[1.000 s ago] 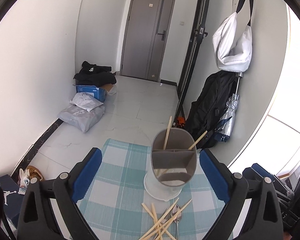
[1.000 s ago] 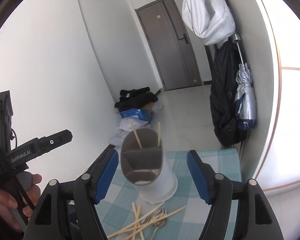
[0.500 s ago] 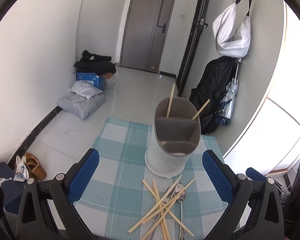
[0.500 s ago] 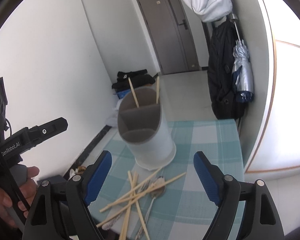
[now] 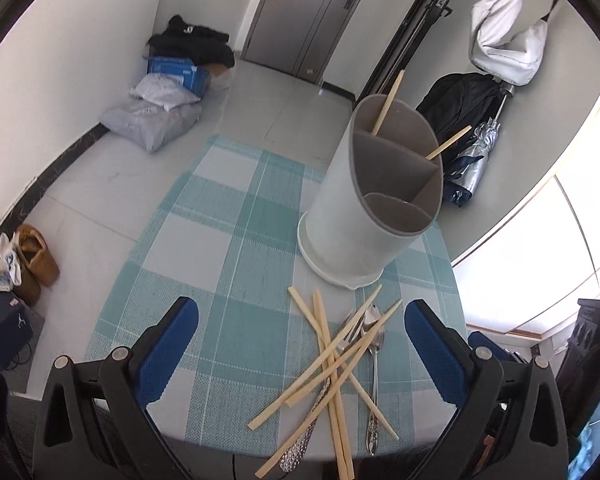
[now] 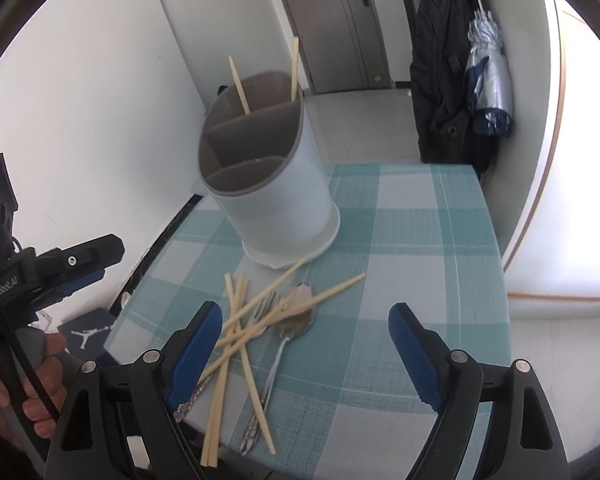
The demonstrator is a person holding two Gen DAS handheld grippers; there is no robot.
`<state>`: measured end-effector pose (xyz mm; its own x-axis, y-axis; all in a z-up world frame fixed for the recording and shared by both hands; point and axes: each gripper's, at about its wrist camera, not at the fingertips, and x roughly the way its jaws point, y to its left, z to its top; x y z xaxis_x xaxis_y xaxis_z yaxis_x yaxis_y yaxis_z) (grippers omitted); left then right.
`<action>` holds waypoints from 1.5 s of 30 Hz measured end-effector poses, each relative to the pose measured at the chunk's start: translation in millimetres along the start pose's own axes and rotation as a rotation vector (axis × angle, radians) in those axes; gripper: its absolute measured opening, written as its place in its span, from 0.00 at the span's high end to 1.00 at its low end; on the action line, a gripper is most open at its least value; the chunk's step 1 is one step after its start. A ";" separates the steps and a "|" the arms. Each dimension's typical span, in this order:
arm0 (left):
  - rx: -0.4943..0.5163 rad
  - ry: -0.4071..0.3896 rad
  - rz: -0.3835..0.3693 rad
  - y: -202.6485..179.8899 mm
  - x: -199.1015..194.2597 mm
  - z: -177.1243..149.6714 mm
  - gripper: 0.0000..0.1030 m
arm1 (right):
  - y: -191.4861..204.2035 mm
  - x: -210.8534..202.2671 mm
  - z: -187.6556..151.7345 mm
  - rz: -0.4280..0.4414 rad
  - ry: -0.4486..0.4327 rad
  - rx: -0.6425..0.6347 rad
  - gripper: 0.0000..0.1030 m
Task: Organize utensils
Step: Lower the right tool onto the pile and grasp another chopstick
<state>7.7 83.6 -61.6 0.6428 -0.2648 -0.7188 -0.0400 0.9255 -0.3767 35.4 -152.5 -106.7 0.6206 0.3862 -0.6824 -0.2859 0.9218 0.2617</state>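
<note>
A grey-white utensil holder (image 5: 364,208) with three compartments stands on the checked tablecloth (image 5: 236,240); it also shows in the right wrist view (image 6: 268,184). Two chopsticks (image 5: 388,100) stand in its far compartments. In front of it lies a loose pile of several chopsticks (image 5: 332,364), a spoon (image 6: 296,316) and a fork (image 6: 262,310). My left gripper (image 5: 300,348) is open and empty, above the table just before the pile. My right gripper (image 6: 304,344) is open and empty, over the pile's near right side. The left gripper's finger (image 6: 80,260) shows at the left of the right wrist view.
The small table ends close on all sides; its front edge (image 5: 260,446) is just under the grippers. Beyond it, bags and a blue box (image 5: 172,92) lie on the floor by the left wall. Dark coats and an umbrella (image 6: 488,80) hang at the right wall.
Both grippers have pulled back and tilted down, so the holder sits farther off and the pile of chopsticks, spoon and fork is in full view. Both stay open.
</note>
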 end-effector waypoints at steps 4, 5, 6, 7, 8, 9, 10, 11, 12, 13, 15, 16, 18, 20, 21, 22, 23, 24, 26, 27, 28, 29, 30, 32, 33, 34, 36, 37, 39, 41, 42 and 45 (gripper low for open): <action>-0.045 0.028 -0.011 9.3 3.3 3.8 0.02 | -0.2 12.4 -4.0 -0.002 0.054 0.024 0.17; -0.055 0.035 -0.014 11.7 5.4 5.9 0.02 | -0.7 15.7 -5.0 0.007 0.072 0.036 0.17; -0.073 0.044 -0.017 14.2 6.4 7.3 0.02 | -1.2 18.6 -5.7 0.017 0.086 0.050 0.17; -0.080 0.047 -0.019 16.7 7.0 8.8 0.02 | -1.4 20.2 -6.2 0.023 0.094 0.059 0.17; -0.090 0.050 -0.023 18.2 7.1 10.1 0.02 | -1.7 23.7 -5.6 0.034 0.109 0.073 0.17; -0.093 0.050 -0.024 19.8 7.6 11.8 0.02 | -2.0 27.6 -4.3 0.048 0.125 0.088 0.19; -0.094 0.051 -0.022 20.6 8.0 13.1 0.02 | -2.4 30.9 -2.9 0.062 0.137 0.104 0.20; -0.090 0.051 -0.020 20.8 8.1 14.5 0.02 | -2.9 33.3 -1.0 0.073 0.145 0.120 0.24; -0.087 0.050 -0.020 21.4 8.0 15.6 0.02 | -3.9 36.9 0.3 0.093 0.156 0.144 0.27; -0.083 0.049 -0.017 21.8 7.3 16.4 0.02 | -5.0 41.2 1.5 0.110 0.170 0.166 0.29; -0.079 0.045 -0.016 23.7 6.4 18.3 0.02 | -6.8 50.1 2.9 0.127 0.202 0.206 0.37; -0.079 0.045 -0.018 24.4 5.9 19.1 0.02 | -7.3 54.9 3.3 0.135 0.218 0.224 0.39; -0.082 0.047 -0.013 26.9 6.6 20.8 0.02 | -8.1 63.6 3.8 0.137 0.245 0.258 0.43; -0.084 0.050 -0.011 29.5 7.6 22.4 0.02 | -8.2 68.9 4.0 0.149 0.255 0.288 0.47; -0.087 0.053 -0.012 30.8 7.8 22.9 0.02 | -7.4 71.9 4.4 0.151 0.262 0.300 0.49; -0.091 0.056 -0.013 32.1 8.1 23.4 0.02 | -6.3 73.8 4.5 0.153 0.266 0.304 0.51; -0.095 0.058 -0.016 33.5 8.0 24.2 0.02 | -4.2 76.6 4.6 0.147 0.273 0.307 0.53; -0.099 0.058 -0.020 34.7 7.7 24.8 0.02 | -2.5 78.5 4.6 0.136 0.278 0.307 0.57; -0.107 0.059 -0.021 37.1 7.0 26.2 0.02 | 0.9 80.4 4.3 0.128 0.280 0.312 0.62; -0.111 0.058 -0.024 38.0 6.6 27.0 0.02 | 2.3 81.0 4.2 0.120 0.280 0.314 0.64; -0.117 0.057 -0.023 39.4 6.0 27.8 0.02 | 4.1 81.9 3.7 0.106 0.280 0.313 0.66; -0.122 0.054 -0.016 40.7 5.4 28.3 0.02 | 6.2 83.8 3.7 0.093 0.281 0.311 0.69; -0.127 0.050 -0.011 42.0 4.6 28.8 0.02 | 7.6 86.3 4.5 0.085 0.282 0.313 0.71; -0.138 0.047 -0.011 45.0 3.8 30.0 0.02 | 7.4 89.8 6.3 0.071 0.284 0.318 0.78; -0.143 0.046 -0.011 46.3 3.2 30.3 0.02 | 8.4 90.3 6.4 0.066 0.282 0.320 0.82; -0.150 0.046 -0.011 48.0 2.7 30.5 0.02 | 9.0 90.3 6.8 0.058 0.278 0.321 0.83; -0.159 0.045 -0.012 49.9 2.2 30.8 0.02 | 12.1 93.8 7.4 0.049 0.274 0.327 0.89; -0.163 0.045 -0.014 50.8 1.7 30.7 0.02 | 12.6 94.7 7.1 0.044 0.275 0.329 0.90; -0.167 0.043 -0.013 51.5 0.8 30.4 0.02 | 12.4 96.4 8.3 0.045 0.276 0.340 0.90; -0.170 0.041 -0.014 52.2 -0.3 30.5 0.02 | 10.2 95.9 7.8 0.041 0.273 0.341 0.91; -0.170 0.041 -0.015 52.6 -0.4 30.6 0.02 | 10.0 95.7 7.6 0.041 0.269 0.339 0.93; -0.170 0.042 -0.017 52.0 -0.1 30.6 0.02 | 14.2 92.4 7.5 0.050 0.249 0.332 0.96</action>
<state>28.9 140.0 -63.1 0.6123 -0.2946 -0.7337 -0.1604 0.8624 -0.4801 94.2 -103.5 -161.0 0.4048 0.4482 -0.7970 -0.0348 0.8786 0.4764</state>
